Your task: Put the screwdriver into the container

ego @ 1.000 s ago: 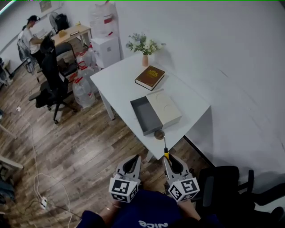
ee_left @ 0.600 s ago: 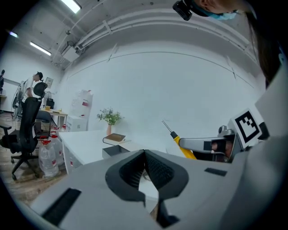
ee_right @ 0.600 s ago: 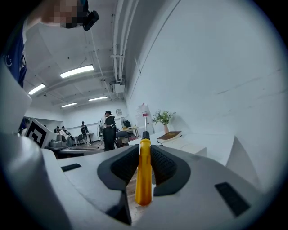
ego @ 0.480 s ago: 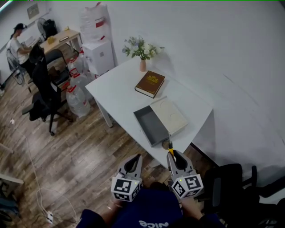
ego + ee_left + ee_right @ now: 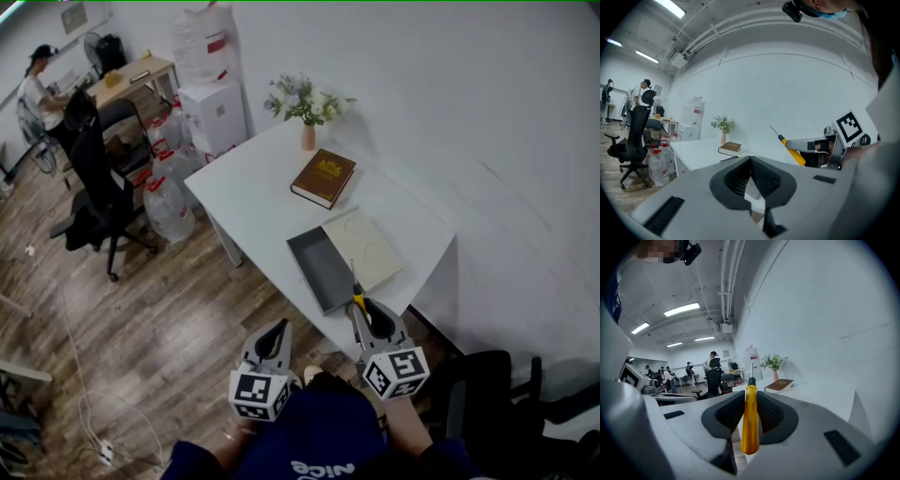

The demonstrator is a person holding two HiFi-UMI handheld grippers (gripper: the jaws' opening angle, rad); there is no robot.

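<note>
Right gripper (image 5: 750, 399) clamps the yellow-handled screwdriver (image 5: 750, 427), shaft forward. The open grey container (image 5: 319, 270) sits on the desk (image 5: 253, 187) just ahead. It should centre over the tray, lower, then release. Left gripper (image 5: 751, 161) is closed and empty.

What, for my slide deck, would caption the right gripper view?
Right gripper clamps a yellow-handled screwdriver, aimed toward a white table with a book.

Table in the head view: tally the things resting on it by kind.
Book: 1
Vase of flowers: 1
Grey container: 1
Beige lid: 1
Total: 4
Screwdriver: 0 on the table; the right hand-held gripper holds it.
</note>
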